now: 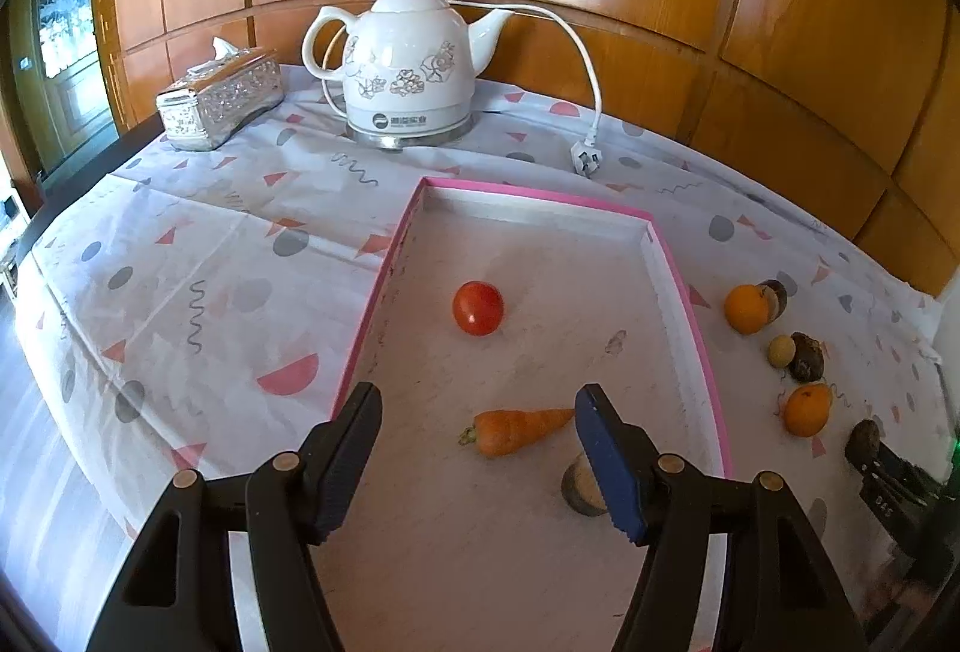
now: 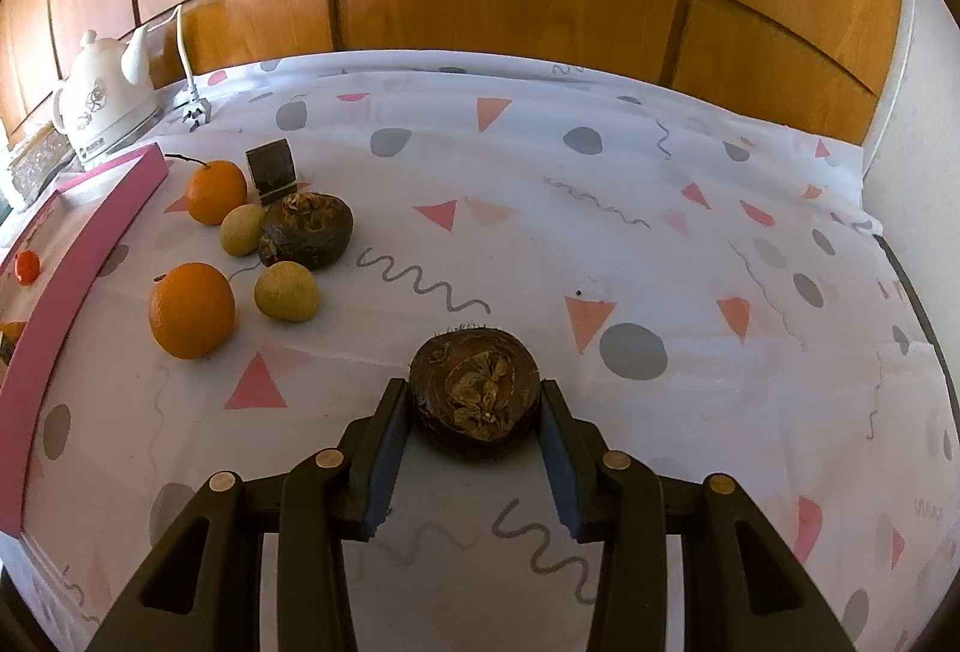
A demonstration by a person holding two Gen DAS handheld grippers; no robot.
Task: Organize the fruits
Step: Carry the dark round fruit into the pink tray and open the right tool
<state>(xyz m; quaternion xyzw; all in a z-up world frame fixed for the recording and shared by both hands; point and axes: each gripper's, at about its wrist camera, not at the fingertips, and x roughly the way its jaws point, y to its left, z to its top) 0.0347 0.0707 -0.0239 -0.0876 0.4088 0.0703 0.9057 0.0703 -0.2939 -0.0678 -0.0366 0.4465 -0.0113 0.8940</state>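
Where the left wrist camera looks down, the left gripper (image 1: pixel 477 442) hangs over the pink-edged tray (image 1: pixel 684 286) with its jaws wide apart and nothing between them. A carrot (image 1: pixel 516 430) lies on the tray floor just ahead of the fingers, its tip near the right finger, and a tomato (image 1: pixel 478 308) sits farther in, well apart from it. A small round piece (image 1: pixel 581 490) lies partly hidden behind the right finger. Right of the tray, on the patterned tablecloth (image 1: pixel 210 256), lie two oranges (image 1: pixel 747 308), a small yellowish fruit (image 1: pixel 782 350) and dark brown bulbs (image 1: pixel 807 357). A white kettle (image 1: pixel 408 64) and a silver tissue box (image 1: pixel 222 103) stand at the back.

In the right wrist view, the right gripper (image 2: pixel 475 406) has its jaws on either side of a dark brown bulb (image 2: pixel 474 391) resting on the cloth; the pads sit at its flanks, but whether they press on it I cannot tell. To the left lie a near orange (image 2: pixel 192 310), a far orange (image 2: pixel 216 191), two yellowish fruits (image 2: pixel 286 290), another brown bulb (image 2: pixel 306 230) and a dark square block (image 2: pixel 271 168), all just beside the tray's pink wall (image 2: pixel 90 244).
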